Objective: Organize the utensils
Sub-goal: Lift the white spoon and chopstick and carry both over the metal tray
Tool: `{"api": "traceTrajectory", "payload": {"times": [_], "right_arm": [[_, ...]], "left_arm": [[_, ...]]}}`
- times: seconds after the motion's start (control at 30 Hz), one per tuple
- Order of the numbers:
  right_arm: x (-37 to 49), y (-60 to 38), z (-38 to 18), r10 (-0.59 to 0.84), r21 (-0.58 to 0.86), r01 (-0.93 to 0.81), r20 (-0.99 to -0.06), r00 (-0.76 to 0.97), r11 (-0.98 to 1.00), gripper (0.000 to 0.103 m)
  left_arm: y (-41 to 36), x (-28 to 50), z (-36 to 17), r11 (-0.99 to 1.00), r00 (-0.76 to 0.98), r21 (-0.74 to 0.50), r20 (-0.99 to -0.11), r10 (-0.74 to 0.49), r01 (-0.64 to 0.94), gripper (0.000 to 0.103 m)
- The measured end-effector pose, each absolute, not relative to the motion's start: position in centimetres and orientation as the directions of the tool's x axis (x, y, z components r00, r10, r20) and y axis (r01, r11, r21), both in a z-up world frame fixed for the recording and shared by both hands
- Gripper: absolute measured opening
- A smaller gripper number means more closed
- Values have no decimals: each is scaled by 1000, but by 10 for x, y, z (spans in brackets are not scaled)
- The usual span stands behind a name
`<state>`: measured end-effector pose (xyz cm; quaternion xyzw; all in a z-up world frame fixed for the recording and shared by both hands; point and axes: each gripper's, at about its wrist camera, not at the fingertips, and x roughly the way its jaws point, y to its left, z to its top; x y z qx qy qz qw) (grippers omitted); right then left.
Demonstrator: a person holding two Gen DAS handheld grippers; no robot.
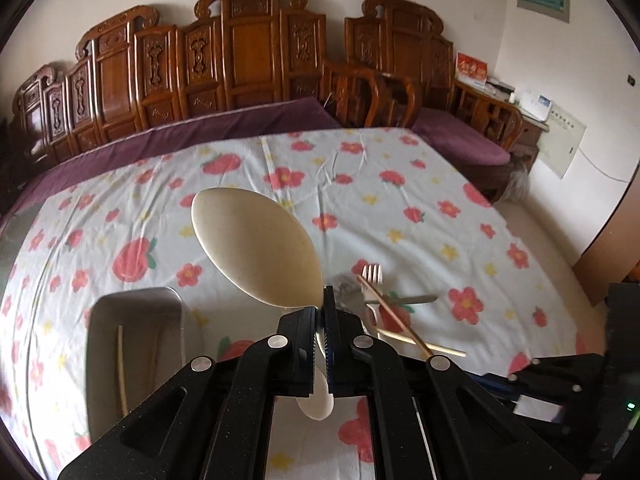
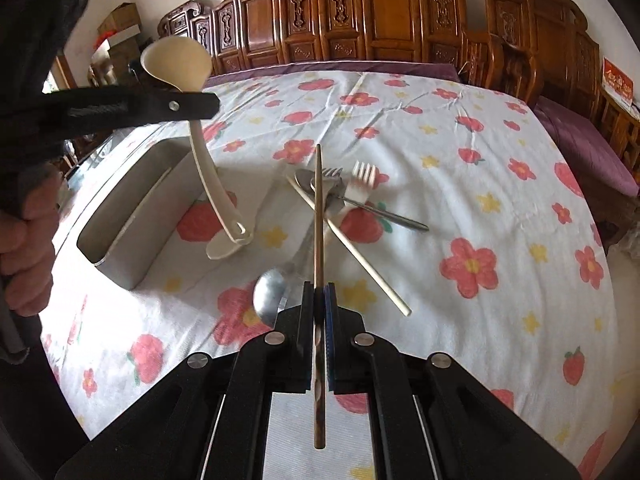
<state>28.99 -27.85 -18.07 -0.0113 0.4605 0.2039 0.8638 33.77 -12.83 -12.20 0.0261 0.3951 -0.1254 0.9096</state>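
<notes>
My left gripper (image 1: 323, 312) is shut on a large cream ladle (image 1: 256, 248), bowl up and lifted off the table. From the right wrist view that left gripper (image 2: 200, 104) grips the ladle (image 2: 176, 64) just under its bowl, and the handle hangs down beside the metal container (image 2: 132, 216). My right gripper (image 2: 319, 292) is shut on a brown wooden chopstick (image 2: 319, 208) pointing away over the pile. The pile holds a metal fork (image 2: 332, 178), a white fork (image 2: 362, 176), a pale chopstick (image 2: 360, 256) and a metal spoon (image 2: 272, 292).
The metal container (image 1: 132, 320) on the flowered tablecloth (image 1: 440, 208) has one pale chopstick (image 1: 120, 368) in it. A person's hand (image 2: 28, 240) grips the left tool's handle. A carved wooden bench (image 1: 248, 52) with purple cushions runs behind the table.
</notes>
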Motion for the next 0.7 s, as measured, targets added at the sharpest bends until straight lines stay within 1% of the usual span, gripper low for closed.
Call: {"api": "traceTrajectory", "payload": {"times": [0.13, 0.27, 0.7], "right_arm": [[290, -269, -167, 341, 165, -363, -796, 500, 917, 6], [290, -259, -150, 356, 179, -364, -785, 507, 914, 6], [293, -223, -103, 373, 165, -405, -774, 512, 899, 6]], "left_arm": [[-118, 326, -104, 965, 663, -50, -718, -214, 257, 3], [-102, 316, -93, 967, 651, -47, -732, -203, 249, 3], [-44, 297, -91, 975, 606, -4, -782, -142, 224, 3]]}}
